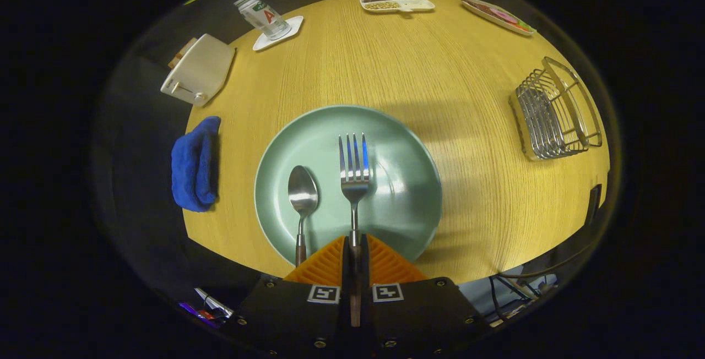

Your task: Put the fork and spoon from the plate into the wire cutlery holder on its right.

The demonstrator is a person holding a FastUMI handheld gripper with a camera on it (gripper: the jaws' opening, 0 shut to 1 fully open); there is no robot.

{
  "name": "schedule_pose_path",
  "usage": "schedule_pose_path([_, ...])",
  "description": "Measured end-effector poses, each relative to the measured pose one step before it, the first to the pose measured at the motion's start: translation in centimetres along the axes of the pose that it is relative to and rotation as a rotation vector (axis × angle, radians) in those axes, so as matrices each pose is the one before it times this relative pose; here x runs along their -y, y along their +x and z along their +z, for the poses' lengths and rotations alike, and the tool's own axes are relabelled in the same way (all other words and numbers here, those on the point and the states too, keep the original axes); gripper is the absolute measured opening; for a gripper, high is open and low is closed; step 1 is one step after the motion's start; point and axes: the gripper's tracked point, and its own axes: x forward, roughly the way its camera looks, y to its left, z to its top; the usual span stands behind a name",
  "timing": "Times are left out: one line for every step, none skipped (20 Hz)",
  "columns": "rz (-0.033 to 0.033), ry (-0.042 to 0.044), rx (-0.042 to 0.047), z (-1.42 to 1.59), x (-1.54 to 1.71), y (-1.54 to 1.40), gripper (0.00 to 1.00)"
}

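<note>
Fork (pixel 354 174) handle sits clamped in our gripper (pixel 355 249) above the plate (pixel 407 205). Next we carry it right to the wire cutlery holder (pixel 553 111).

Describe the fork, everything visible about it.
The fork is shiny metal with four tines and a slim neck that runs into a dark, wood-like handle. It points away over the pale green plate, right of the spoon. The gripper is shut on its handle, both orange fingers pressing it.
</note>
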Motion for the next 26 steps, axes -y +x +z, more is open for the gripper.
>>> schedule_pose_path([0.00274, 0.00887, 0.02127, 0.654, 0.084, -0.364, 0.07])
schedule_pose_path([-0.00436, 0.00376, 0.02139, 0.755, 0.376, -0.45, 0.07])
schedule_pose_path([-0.0088, 0.00562, 0.02378, 0.742, 0.51, -0.38, 0.07])
schedule_pose_path([-0.00433, 0.01269, 0.02184, 0.841, 0.436, -0.422, 0.07])
schedule_pose_path([-0.00383, 0.02023, 0.01674, 0.613, 0.452, -0.412, 0.07])
schedule_pose_path([-0.00169, 0.02468, 0.01405, 0.661, 0.537, -0.332, 0.07])
schedule_pose_path([-0.00112, 0.02702, 0.01612, 0.524, 0.551, -0.339, 0.07])
schedule_pose_path([-0.00261, 0.0238, 0.01206, 0.552, 0.529, -0.345, 0.07])
schedule_pose_path([-0.00163, 0.0235, 0.01095, 0.461, 0.498, -0.359, 0.07])
schedule_pose_path([-0.00052, 0.02539, 0.01228, 0.595, 0.522, -0.414, 0.07])
schedule_pose_path([0.00139, 0.02027, 0.01239, 0.535, 0.472, -0.554, 0.07])
schedule_pose_path([-0.00275, 0.01729, 0.01685, 0.701, 0.5, -0.364, 0.07])
schedule_pose_path([-0.00303, 0.01459, 0.01469, 0.507, 0.519, -0.478, 0.07])
schedule_pose_path([-0.00163, 0.00771, 0.01074, 0.574, 0.411, -0.407, 0.07])
schedule_pose_path([-0.00406, 0.01208, 0.01137, 0.463, 0.471, -0.368, 0.07])
schedule_pose_path([-0.00114, 0.0139, 0.01214, 0.512, 0.403, -0.36, 0.08])
schedule_pose_path([-0.00612, 0.01471, 0.00947, 0.308, 0.576, -0.273, 0.07])
schedule_pose_path([-0.00542, 0.02091, 0.00713, 0.325, 0.699, -0.31, 0.07])
schedule_pose_path([-0.00241, 0.0268, 0.00671, 0.372, 0.693, -0.202, 0.07])
schedule_pose_path([-0.0057, 0.02928, 0.00403, 0.333, 0.786, -0.179, 0.07])
schedule_pose_path([-0.0075, 0.02847, 0.00344, 0.283, 0.928, -0.239, 0.07])
schedule_pose_path([-0.0086, 0.01923, 0.00424, 0.385, 0.894, -0.149, 0.07])
schedule_pose_path([-0.01121, 0.00853, 0.00241, 0.208, 0.914, -0.082, 0.07])
schedule_pose_path([-0.01246, 0.00345, -0.00422, 0.241, 0.839, -0.008, 0.07])
schedule_pose_path([-0.00911, 0.00262, -0.01117, -0.151, 0.675, -0.022, 0.07])
schedule_pose_path([-0.00663, 0.00742, -0.01248, -0.056, 0.5, -0.026, 0.07])
